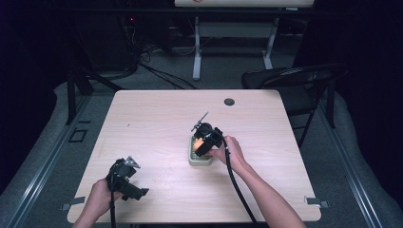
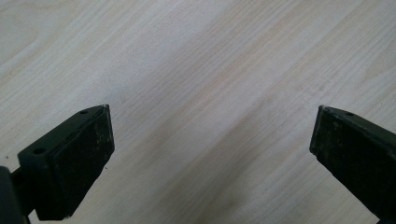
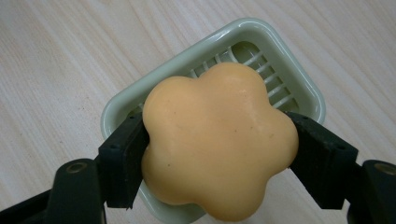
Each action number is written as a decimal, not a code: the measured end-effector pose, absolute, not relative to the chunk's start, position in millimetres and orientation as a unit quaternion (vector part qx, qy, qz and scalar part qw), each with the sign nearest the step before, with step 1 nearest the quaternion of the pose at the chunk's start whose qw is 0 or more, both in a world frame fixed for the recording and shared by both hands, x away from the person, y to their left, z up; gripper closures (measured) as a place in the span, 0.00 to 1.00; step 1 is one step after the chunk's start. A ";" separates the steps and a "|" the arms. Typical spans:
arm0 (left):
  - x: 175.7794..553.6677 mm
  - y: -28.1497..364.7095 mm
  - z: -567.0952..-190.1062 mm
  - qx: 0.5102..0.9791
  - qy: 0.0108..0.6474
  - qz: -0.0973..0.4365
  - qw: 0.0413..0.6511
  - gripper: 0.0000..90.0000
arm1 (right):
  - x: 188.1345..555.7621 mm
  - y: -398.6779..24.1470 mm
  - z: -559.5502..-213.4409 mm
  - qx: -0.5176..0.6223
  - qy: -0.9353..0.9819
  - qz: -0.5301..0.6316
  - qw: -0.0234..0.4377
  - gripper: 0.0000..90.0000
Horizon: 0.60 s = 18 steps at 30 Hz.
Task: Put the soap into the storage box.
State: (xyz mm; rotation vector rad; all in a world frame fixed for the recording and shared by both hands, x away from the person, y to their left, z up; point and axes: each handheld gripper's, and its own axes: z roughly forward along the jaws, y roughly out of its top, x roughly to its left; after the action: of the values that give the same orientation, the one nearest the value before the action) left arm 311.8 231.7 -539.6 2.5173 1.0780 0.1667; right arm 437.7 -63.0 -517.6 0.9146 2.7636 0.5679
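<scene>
left tongs (image 1: 135,166): spread, empty, parked near desk (image 1: 152,114) front-left corner, out of the way
soap (image 3: 217,140): flower-shaped, over dish (image 3: 306,91), mid-desk
right tongs (image 3: 217,154): pinching soap by its sides, likely so it drops flat into dish

an orange flower-shaped soap (image 3: 219,140) hangs flat over a pale green slatted soap dish (image 3: 299,84).

We cannot see most of the soap dish (image 3: 247,35) floor, since the soap (image 3: 217,140) covers it; whether the soap touches the dish stays unclear to us, and the frame edge cuts its near rim.
</scene>
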 end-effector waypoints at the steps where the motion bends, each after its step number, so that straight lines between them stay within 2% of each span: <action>1: 311.8 231.8 -539.6 0.899 0.385 0.059 0.198 0.00 | 438.3 -62.1 -518.9 0.306 0.929 0.190 0.089 0.29; 18: 311.9 231.8 -539.7 0.900 0.384 0.059 0.198 0.00 | 442.9 -52.6 -529.3 0.302 0.933 0.176 0.088 0.29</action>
State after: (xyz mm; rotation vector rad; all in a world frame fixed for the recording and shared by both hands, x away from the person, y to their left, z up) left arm 311.9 231.8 -539.7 2.5181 1.0757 0.1642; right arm 442.9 -52.6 -529.3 0.8983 2.7771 0.5252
